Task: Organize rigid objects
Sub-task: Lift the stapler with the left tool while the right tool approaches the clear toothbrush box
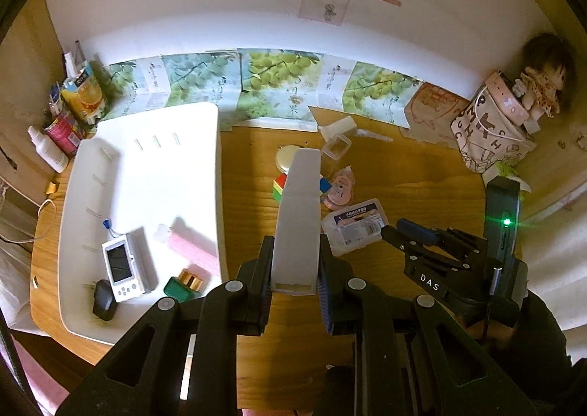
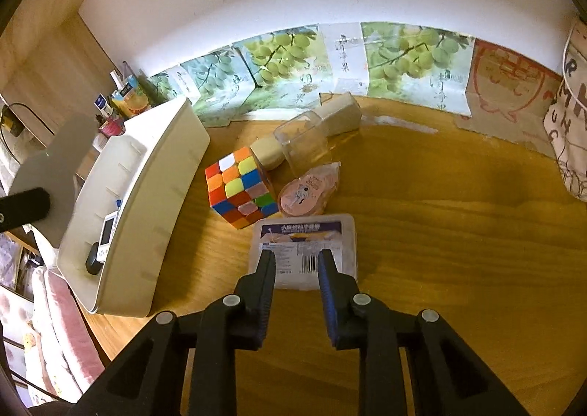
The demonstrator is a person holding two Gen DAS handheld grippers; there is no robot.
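1. Between the fingers of the left gripper [image 1: 295, 287] a long flat white divider panel [image 1: 297, 221] is clamped at its near end. Its long axis runs straight forward from the fingertips, above the wooden table [image 1: 422, 177].
2. To the left of those fingers lies the white organizer tray [image 1: 216, 166], already holding a small white device [image 1: 123, 269], a pink case [image 1: 190, 247] and a green bottle [image 1: 183, 285]. The coming move most likely turns on this: the panel must swing left, and its long axis must line up with the slots in the tray wall.
3. Between the fingers of the right gripper [image 2: 296, 262] sits a flat clear plastic box [image 2: 304, 243] with a printed label. The jaws are closed narrow on its near edge, and the box reaches forward from the fingertips.
4. Beyond that box lie a colour cube [image 2: 240, 192], a pink tape dispenser [image 2: 304, 196] and a clear container [image 2: 302, 144].
5. The left gripper is nearer the tray; both grippers point steeply down at the table.
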